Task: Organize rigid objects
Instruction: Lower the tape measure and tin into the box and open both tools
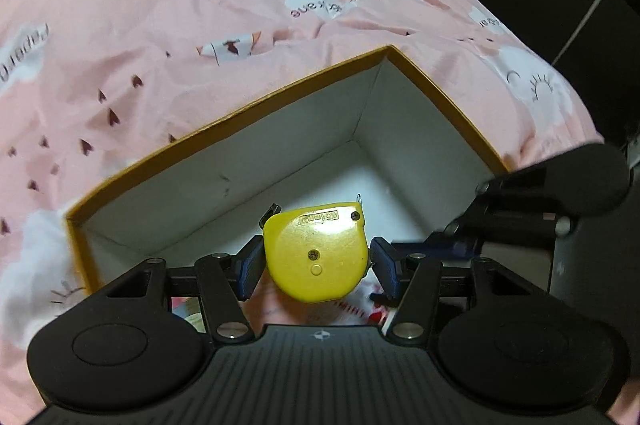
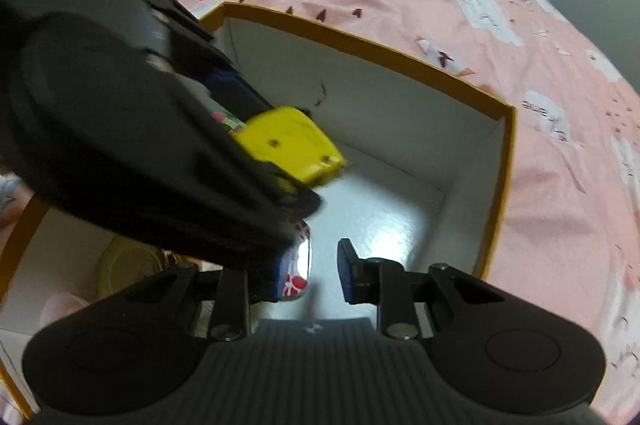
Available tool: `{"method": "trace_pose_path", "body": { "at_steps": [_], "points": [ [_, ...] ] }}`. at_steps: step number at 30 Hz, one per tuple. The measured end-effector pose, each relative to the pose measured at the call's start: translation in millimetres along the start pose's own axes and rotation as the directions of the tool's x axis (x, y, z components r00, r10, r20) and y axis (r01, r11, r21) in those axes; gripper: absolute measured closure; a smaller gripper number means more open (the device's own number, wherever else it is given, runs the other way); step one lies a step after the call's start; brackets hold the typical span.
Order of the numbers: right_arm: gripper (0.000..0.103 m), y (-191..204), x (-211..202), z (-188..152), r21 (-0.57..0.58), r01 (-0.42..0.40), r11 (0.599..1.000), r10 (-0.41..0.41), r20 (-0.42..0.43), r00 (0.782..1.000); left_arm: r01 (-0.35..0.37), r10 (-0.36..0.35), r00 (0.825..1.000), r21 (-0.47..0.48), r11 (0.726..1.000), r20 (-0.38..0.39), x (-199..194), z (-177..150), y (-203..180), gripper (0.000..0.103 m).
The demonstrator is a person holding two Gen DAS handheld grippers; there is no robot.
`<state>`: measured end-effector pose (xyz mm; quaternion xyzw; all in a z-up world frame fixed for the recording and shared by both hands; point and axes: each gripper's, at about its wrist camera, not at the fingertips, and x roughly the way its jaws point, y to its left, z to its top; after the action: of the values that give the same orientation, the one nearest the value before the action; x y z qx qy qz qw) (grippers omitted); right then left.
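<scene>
Holding the yellow plastic tape measure (image 1: pixel 318 257) clamped in my left gripper (image 1: pixel 316 265), I hang it over the orange-rimmed white cardboard box (image 1: pixel 240 113), long axis toward one o'clock. Bare floor lies ahead at twelve. My right gripper (image 2: pixel 324 269) sits at three, jaws parted, empty.

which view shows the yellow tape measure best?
Left wrist: the yellow tape measure sits centred and sharp, its flat face with screws in full view, clamped in the left gripper over the box. The right wrist view shows it blurred, at an angle, partly hidden behind the left gripper's body.
</scene>
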<state>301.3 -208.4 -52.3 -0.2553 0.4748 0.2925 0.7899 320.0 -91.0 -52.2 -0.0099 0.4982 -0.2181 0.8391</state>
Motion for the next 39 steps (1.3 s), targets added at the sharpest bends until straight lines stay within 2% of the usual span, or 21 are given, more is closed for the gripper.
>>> {"method": "trace_pose_path", "body": {
  "at_steps": [3, 5, 14, 19, 21, 25, 28, 30, 32, 39],
  "points": [
    [0.087, -4, 6, 6, -0.018, -0.012, 1.000, 0.012, 0.001, 1.000, 0.011, -0.011, 1.000, -0.044, 0.999, -0.020, 10, 7, 4, 0.038],
    [0.089, -5, 9, 9, -0.030, 0.001, 1.000, -0.001, 0.001, 1.000, -0.012, 0.011, 1.000, -0.058, 0.998, -0.022, 17, 11, 5, 0.038],
    [0.088, -10, 24, 20, -0.036, 0.017, 0.999, -0.017, -0.001, 1.000, 0.014, -0.032, 0.996, -0.198, 0.980, -0.088, 42, 16, 22, 0.039],
    [0.088, -8, 27, 24, -0.021, 0.029, 0.999, -0.029, -0.010, 1.000, 0.044, -0.064, 0.995, -0.246, 0.968, -0.075, 39, 14, 29, 0.039],
    [0.088, -2, 25, 19, -0.014, 0.030, 0.999, -0.030, -0.011, 0.999, 0.058, -0.077, 0.995, -0.245, 0.968, -0.069, 35, 13, 31, 0.040],
    [0.087, 1, 26, 20, -0.014, 0.033, 0.999, -0.033, -0.015, 0.999, 0.060, -0.077, 0.995, -0.246, 0.967, -0.056, 27, 10, 34, 0.052],
    [0.078, -1, 24, 21, 0.007, 0.001, 1.000, -0.001, -0.011, 1.000, 0.079, -0.096, 0.994, -0.262, 0.962, -0.055, 24, 9, 37, 0.056],
    [0.077, -2, 26, 21, 0.023, -0.022, 0.999, 0.022, -0.019, 1.000, 0.090, -0.106, 0.993, -0.262, 0.961, -0.049, 22, 10, 37, 0.060],
    [0.077, 0, 29, 22, 0.027, -0.004, 1.000, 0.005, -0.030, 1.000, 0.099, -0.112, 0.993, -0.260, 0.960, -0.034, 15, 10, 36, 0.065],
    [0.080, -6, 33, 28, 0.065, 0.013, 0.998, -0.012, -0.027, 1.000, 0.028, -0.021, 0.999, -0.160, 0.987, 0.046, -27, 4, 33, 0.065]
  ]
}}
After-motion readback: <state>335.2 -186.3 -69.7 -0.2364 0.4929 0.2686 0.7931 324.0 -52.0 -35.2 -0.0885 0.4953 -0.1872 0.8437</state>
